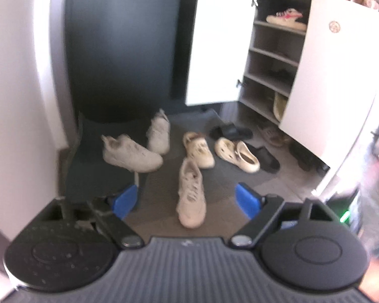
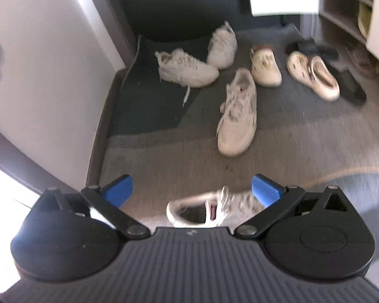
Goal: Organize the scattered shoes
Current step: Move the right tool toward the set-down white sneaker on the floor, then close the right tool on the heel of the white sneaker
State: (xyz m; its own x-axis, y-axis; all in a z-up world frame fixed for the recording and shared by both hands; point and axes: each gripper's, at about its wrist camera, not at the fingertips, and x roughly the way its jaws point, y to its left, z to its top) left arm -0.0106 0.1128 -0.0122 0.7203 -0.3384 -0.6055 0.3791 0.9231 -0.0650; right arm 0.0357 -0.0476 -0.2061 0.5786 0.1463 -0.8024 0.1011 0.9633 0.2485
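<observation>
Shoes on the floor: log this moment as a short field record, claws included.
setting: open shoe cabinet beside a grey mat
white sneakers: two by the dark wall, one mid-mat, one under the right claw
cream clogs: two
black slides: two, beside the clogs
left claw: open, holding nothing
right claw: open, holding nothing

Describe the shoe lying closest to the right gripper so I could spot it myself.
Start at the grey floor mat before the open shoe cabinet. The white sneaker lies apart from the scattered group, right under the open right gripper. Only it shows a red-marked lining.
</observation>
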